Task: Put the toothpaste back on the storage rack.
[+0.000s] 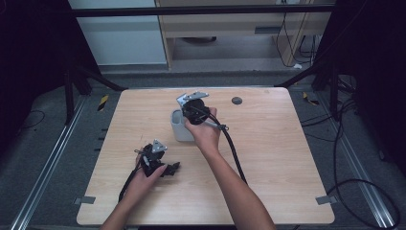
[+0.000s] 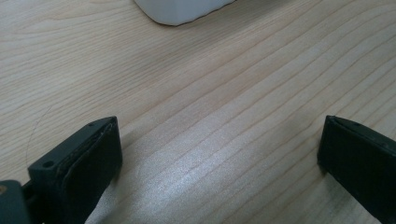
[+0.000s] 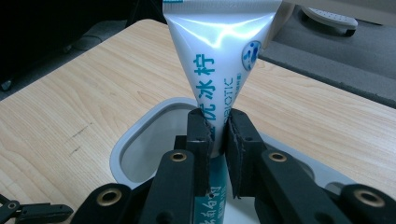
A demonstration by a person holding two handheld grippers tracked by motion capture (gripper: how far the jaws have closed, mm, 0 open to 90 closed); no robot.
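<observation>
The tube [image 3: 219, 60] is glossy white with teal lettering and a small blue-and-white round mark. The cup [image 3: 135, 140] is pale grey. Both tongs [image 3: 218, 135] [image 2: 219, 158] are black. The counter [image 1: 268, 158] shows light wood grain.

We hold a tube over a cup at mid-counter

Our right tool [image 3: 218, 140] sits above the cup [image 1: 178, 128], its jaws clamped on the toothpaste tube [image 3: 219, 56], which stands upright with its lower end down inside the cup. Our left tool [image 1: 155, 160] lies nearer us and to the left on the counter [image 1: 268, 158], jaws apart, well apart from the cup.
</observation>
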